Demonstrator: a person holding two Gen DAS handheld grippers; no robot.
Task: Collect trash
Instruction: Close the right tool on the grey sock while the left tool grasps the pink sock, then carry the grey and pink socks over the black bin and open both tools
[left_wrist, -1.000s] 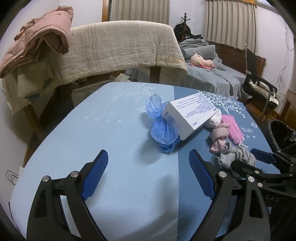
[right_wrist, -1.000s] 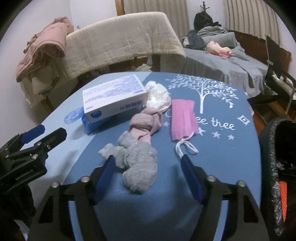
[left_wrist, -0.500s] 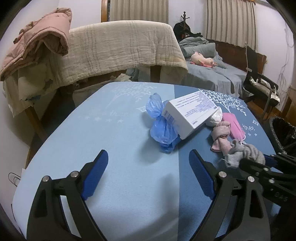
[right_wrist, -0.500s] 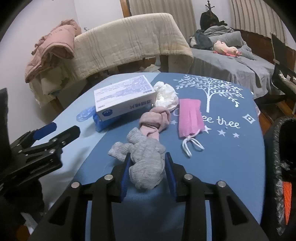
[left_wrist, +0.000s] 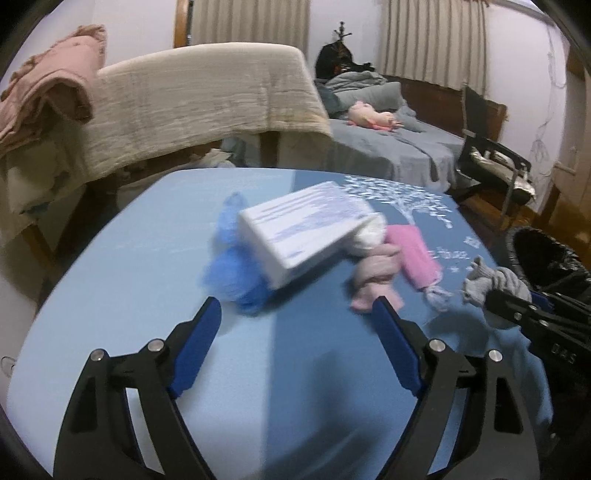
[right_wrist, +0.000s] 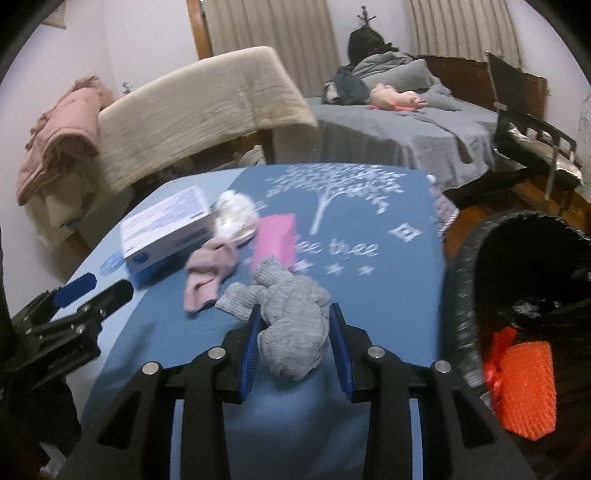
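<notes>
Grey knitted sock (right_wrist: 295, 328) is clamped between the blue pads of the right gripper (right_wrist: 293, 343), at lower centre of the right wrist view, above the blue counter (right_wrist: 369, 295). Jaws of the left gripper (left_wrist: 295, 325) are held wide, having just narrowed slightly, with nothing between them. White box (left_wrist: 306, 236), blue bag (left_wrist: 232, 277), pink sock (left_wrist: 373, 273) and pink mask (left_wrist: 413, 254) are seen mid-frame on the counter. Black-lined bin (right_wrist: 524, 288) is seen at right.

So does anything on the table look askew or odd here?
The white box sits tilted, propped on the blue bag rather than flat. Otherwise only loose clutter; the right gripper holds the grey sock.
</notes>
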